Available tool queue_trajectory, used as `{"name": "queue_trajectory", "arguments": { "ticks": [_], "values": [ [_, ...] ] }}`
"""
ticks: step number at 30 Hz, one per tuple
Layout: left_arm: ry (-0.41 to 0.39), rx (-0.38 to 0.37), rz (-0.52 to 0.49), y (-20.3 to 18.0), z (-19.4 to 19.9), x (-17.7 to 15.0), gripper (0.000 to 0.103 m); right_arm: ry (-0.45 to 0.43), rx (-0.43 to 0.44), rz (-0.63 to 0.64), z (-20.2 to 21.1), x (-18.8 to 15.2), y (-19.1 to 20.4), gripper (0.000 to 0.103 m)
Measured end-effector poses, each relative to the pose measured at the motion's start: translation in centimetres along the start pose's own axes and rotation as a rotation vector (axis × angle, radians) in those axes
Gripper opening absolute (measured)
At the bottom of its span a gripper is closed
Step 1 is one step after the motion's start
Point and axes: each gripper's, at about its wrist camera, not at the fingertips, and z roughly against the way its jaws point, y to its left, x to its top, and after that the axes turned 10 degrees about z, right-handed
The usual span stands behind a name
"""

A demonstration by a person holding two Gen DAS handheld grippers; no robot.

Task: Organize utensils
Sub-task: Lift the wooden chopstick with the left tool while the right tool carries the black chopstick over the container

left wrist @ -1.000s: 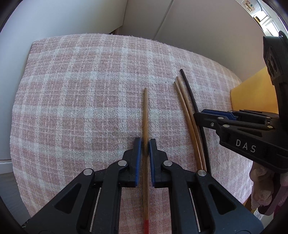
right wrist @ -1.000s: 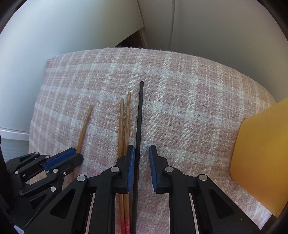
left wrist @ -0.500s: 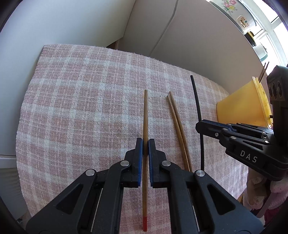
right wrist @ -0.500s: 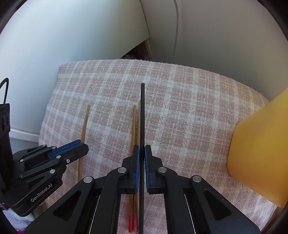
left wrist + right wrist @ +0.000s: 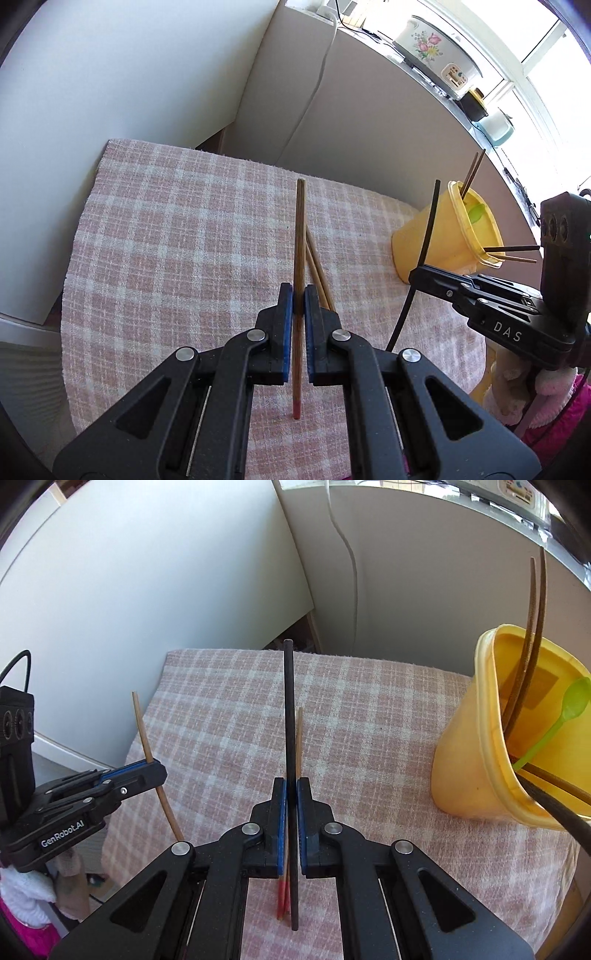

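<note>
The left gripper point(image 5: 298, 295) clamps a brown chopstick point(image 5: 300, 236); the right gripper point(image 5: 290, 790) clamps a black chopstick point(image 5: 289, 716), with a yellow cup point(image 5: 465, 760) to its right.

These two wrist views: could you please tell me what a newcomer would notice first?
Each tongs grips one chopstick above the pink checked cloth: the left tongs a brown chopstick, the right tongs a black chopstick. At the cloth's right edge stands a yellow cup already holding chopsticks and a green spoon.

Plaid-covered table point(image 5: 166, 240): chopstick pair point(image 5: 317, 269), cup point(image 5: 436, 243)
</note>
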Motion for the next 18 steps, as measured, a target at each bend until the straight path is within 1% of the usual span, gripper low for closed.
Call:
{"name": "queue_trajectory", "arguments": {
  "ticks": [7,13,16,18],
  "values": [
    [-0.033,-0.035,-0.036,-1.5,1.4,0.2,0.004,-0.084,0.006,0.027,3.1,-1.2,0.7,0.004],
    [-0.066,-0.069,-0.065,-3.3,2.7,1.0,0.004,-0.152,0.021,-0.002,6.0,-2.2,0.4,0.004],
    [-0.078,-0.089,-0.079,-4.2,3.3,1.3,0.004,-0.19,0.009,-0.017,7.2,-2.4,0.1,0.004],
    [-0.088,-0.099,-0.093,-4.8,3.7,1.5,0.004,-0.215,-0.005,-0.019,8.8,-3.0,-0.5,0.004]
  ]
}}
